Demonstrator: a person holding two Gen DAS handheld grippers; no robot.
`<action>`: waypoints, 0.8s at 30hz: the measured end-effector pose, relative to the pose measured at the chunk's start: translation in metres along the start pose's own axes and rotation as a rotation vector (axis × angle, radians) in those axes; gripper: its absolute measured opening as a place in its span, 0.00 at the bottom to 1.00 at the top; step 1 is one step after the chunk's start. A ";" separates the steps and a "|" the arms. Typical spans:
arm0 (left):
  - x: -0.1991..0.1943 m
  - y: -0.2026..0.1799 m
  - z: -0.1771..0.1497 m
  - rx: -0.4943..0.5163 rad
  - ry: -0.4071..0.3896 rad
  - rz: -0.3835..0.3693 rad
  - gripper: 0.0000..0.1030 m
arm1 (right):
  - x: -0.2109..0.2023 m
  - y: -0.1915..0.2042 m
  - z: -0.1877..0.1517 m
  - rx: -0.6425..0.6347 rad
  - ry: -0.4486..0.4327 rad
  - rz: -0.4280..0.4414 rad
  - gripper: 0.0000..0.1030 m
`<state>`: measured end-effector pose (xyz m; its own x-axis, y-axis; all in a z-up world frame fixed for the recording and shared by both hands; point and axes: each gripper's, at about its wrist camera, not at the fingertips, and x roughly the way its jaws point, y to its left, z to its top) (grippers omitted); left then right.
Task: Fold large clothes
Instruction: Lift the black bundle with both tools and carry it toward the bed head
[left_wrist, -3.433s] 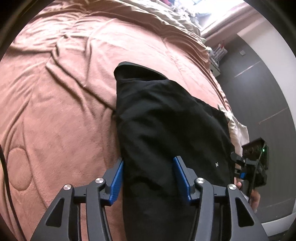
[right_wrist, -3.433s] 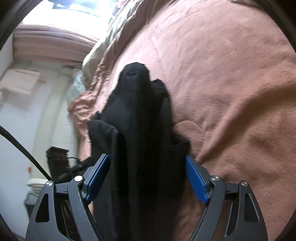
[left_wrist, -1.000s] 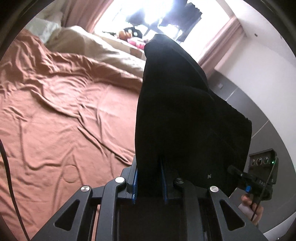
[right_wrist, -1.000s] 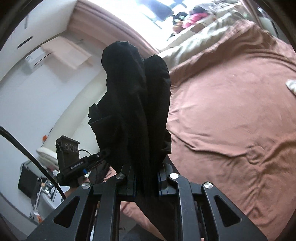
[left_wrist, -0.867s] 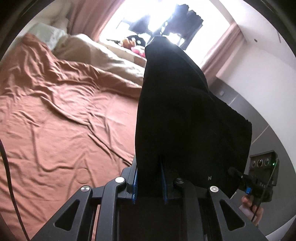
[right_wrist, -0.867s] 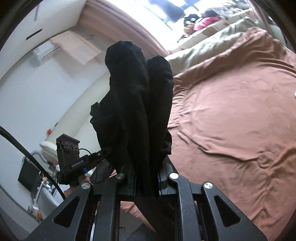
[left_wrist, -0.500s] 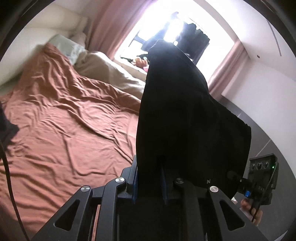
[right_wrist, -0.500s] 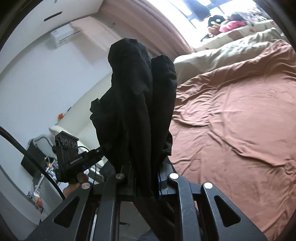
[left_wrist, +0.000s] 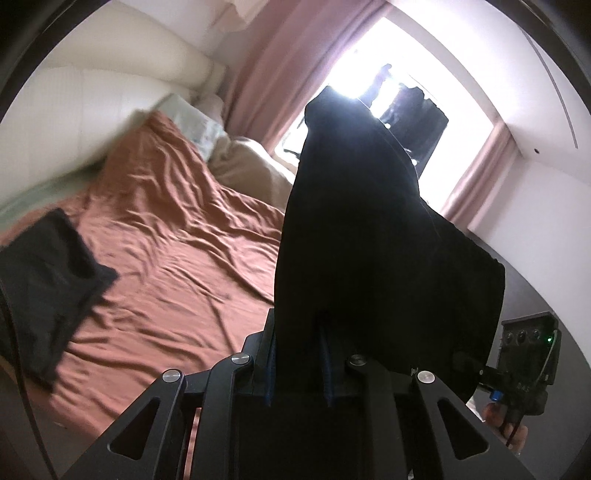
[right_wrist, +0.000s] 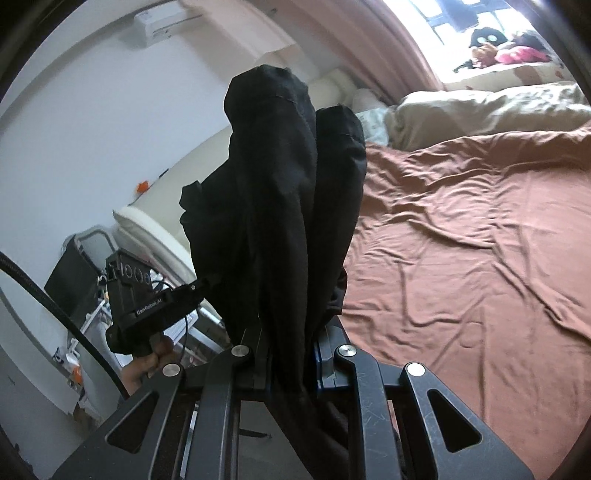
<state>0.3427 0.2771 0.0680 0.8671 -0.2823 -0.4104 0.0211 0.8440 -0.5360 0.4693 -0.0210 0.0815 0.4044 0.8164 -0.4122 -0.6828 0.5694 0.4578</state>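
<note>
Two grippers are clamping the same black garment (left_wrist: 369, 229) and holding it up in the air, clear of the bed. Nearest the left wrist camera, the left gripper (left_wrist: 298, 363) is pinching a thick fold of the cloth, its blue-padded fingers (left_wrist: 325, 360) pressing in close with only the fabric between them. From there the garment is rising in a broad dark sheet and spreading out to the right, where the right gripper (left_wrist: 526, 363) is showing at its far edge, a hand wrapped around its handle. In the right wrist view, the right gripper (right_wrist: 291, 363) is squeezing a bunched part of the garment (right_wrist: 280, 192), which is standing up in two rounded folds; the left gripper (right_wrist: 147, 295) is appearing just left of the cloth.

Beyond the garment, the bed (left_wrist: 177, 229) is lying under a wrinkled rust-brown sheet. A second dark piece of cloth (left_wrist: 48, 280) is resting near the bed's left edge. Further back, a beige duvet (right_wrist: 487, 110) and a pale pillow (left_wrist: 195, 125) are lying at the head of the bed, by the padded cream headboard (left_wrist: 92, 99). Farthest off, pink curtains (left_wrist: 280, 62) are framing a bright window (left_wrist: 417, 92).
</note>
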 end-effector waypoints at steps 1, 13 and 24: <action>-0.006 0.008 0.004 -0.003 -0.006 0.008 0.19 | 0.008 0.006 0.001 -0.009 0.009 0.005 0.12; -0.075 0.124 0.058 -0.058 -0.099 0.139 0.18 | 0.150 0.059 0.035 -0.071 0.100 0.095 0.12; -0.132 0.215 0.091 -0.151 -0.225 0.280 0.18 | 0.279 0.114 0.044 -0.092 0.181 0.214 0.12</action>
<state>0.2778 0.5373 0.0737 0.9169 0.0708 -0.3927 -0.2907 0.7928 -0.5357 0.5313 0.2759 0.0537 0.1359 0.8816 -0.4520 -0.7962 0.3686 0.4797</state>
